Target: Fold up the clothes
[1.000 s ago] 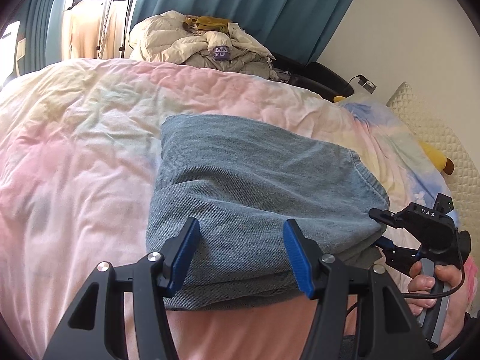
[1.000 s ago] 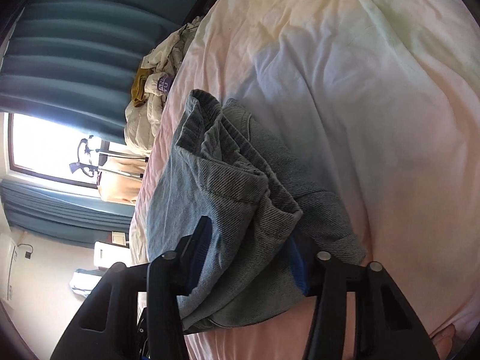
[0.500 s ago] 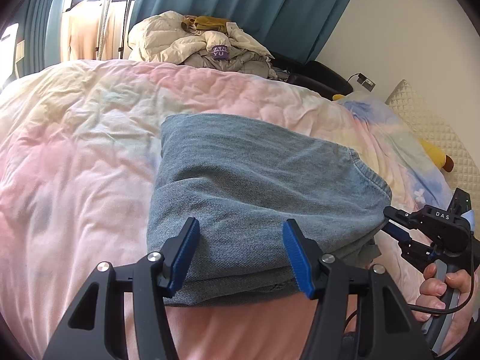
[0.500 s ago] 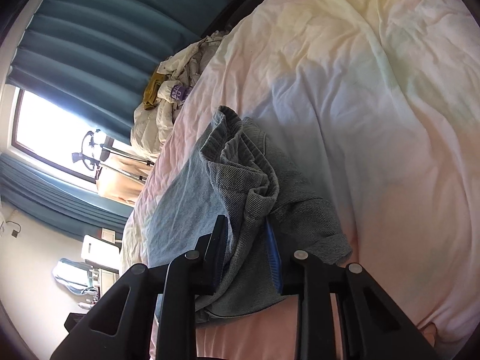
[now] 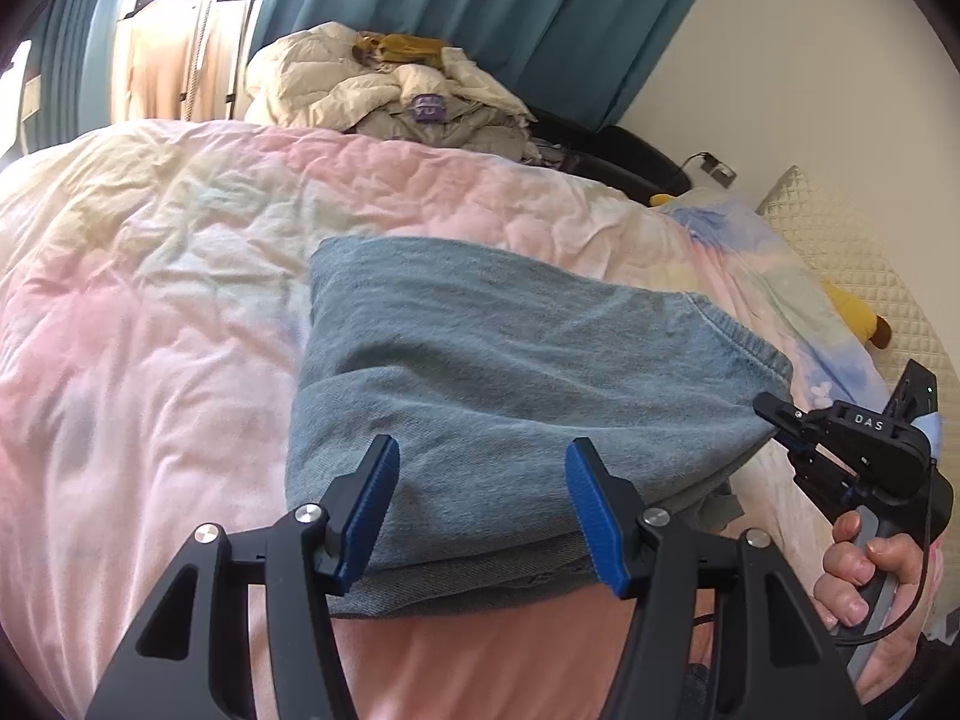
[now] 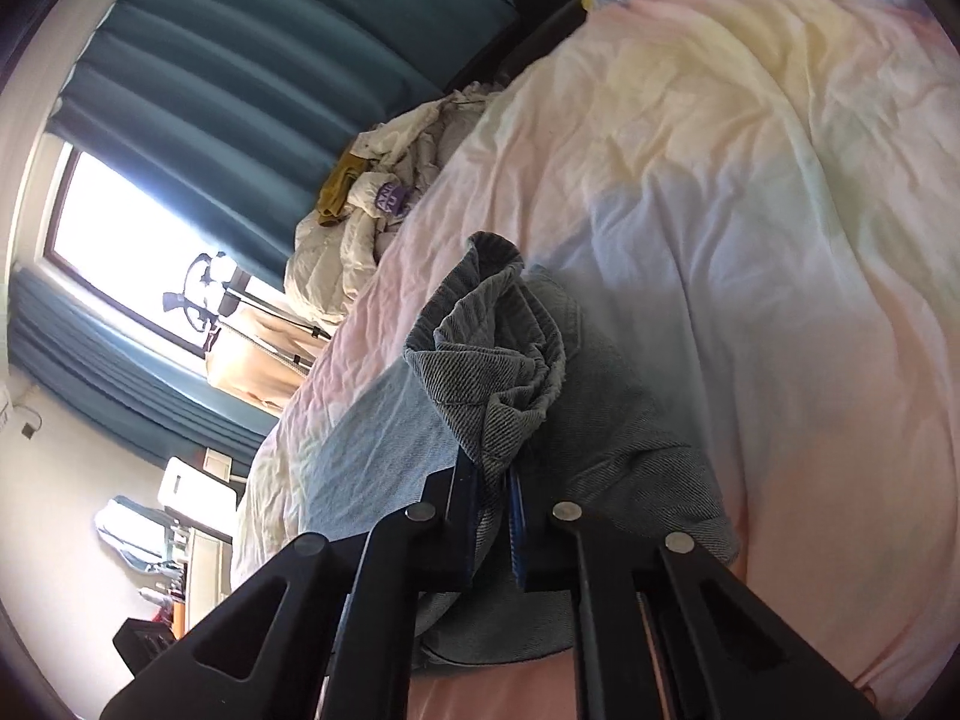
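Right wrist: right tool [image 6: 493, 501] pinching folded jeans [image 6: 498, 372]; left tool [image 5: 480, 510] spread above them.

- Left wrist view rides low behind the left tongs [image 5: 480, 507], close over the folded jeans [image 5: 498, 372], facing across the bed [image 5: 150, 276] toward the curtains [image 5: 540, 18]
- Right wrist view is rolled sideways, close over the same jeans [image 6: 612, 420]; both share bed [image 6: 750, 192] and curtains [image 6: 252, 78]

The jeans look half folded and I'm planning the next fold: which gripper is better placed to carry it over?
Right. The right gripper has its jaws shut on a bunched edge of the jeans; the left gripper is open, gripping nothing.
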{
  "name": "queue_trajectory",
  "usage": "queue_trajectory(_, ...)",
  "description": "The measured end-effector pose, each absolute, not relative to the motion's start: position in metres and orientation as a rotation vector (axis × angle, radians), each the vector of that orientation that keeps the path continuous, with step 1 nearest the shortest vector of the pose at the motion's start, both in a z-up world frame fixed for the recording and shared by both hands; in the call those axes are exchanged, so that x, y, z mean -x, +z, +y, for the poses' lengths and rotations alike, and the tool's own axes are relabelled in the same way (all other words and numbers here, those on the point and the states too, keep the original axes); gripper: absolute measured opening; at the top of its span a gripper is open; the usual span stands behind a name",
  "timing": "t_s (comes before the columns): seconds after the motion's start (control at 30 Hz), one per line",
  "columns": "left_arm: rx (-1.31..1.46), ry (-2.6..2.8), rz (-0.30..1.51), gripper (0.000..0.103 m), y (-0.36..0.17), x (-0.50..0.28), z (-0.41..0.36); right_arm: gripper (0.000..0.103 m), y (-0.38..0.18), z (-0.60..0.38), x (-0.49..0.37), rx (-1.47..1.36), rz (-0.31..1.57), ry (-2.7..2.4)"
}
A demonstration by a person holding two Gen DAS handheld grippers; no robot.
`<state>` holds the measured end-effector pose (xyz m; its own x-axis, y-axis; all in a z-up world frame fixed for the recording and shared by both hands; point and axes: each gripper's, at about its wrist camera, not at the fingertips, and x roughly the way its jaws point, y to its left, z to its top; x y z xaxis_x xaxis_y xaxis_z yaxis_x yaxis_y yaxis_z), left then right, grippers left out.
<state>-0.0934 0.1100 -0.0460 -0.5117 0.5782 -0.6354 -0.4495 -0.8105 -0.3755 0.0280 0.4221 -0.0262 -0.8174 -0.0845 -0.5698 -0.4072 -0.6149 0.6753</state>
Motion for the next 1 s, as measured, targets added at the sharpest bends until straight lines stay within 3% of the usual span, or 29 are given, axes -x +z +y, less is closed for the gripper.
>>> queue_trajectory(0.23, 0.981, 2.297, -0.232, 0.059, -0.025, 0.092, 0.096, 0.006, -0.006, 0.418, -0.044, 0.78, 1.182, 2.527)
queue_trajectory(0.43, 1.085, 2.243, -0.338, 0.059, -0.035, 0.109, 0.079, 0.007, -0.08, 0.439, -0.049, 1.07, 1.439, 2.199)
queue_trajectory(0.5, 1.098, 2.217, -0.385, 0.062, -0.039, 0.115, 0.071, 0.009, -0.08, 0.441, -0.05, 1.069, 1.443, 2.199)
queue_trajectory(0.6, 1.129, 2.189, -0.419, 0.074, -0.048, 0.122, 0.064, 0.014, -0.063, 0.435, -0.048, 1.066, 1.331, 2.271)
queue_trajectory(1.0, 1.232, 2.168, -0.501, 0.078, -0.08, 0.139, 0.057, 0.038, -0.008, 0.429, -0.046, 0.935, 1.011, 2.498)
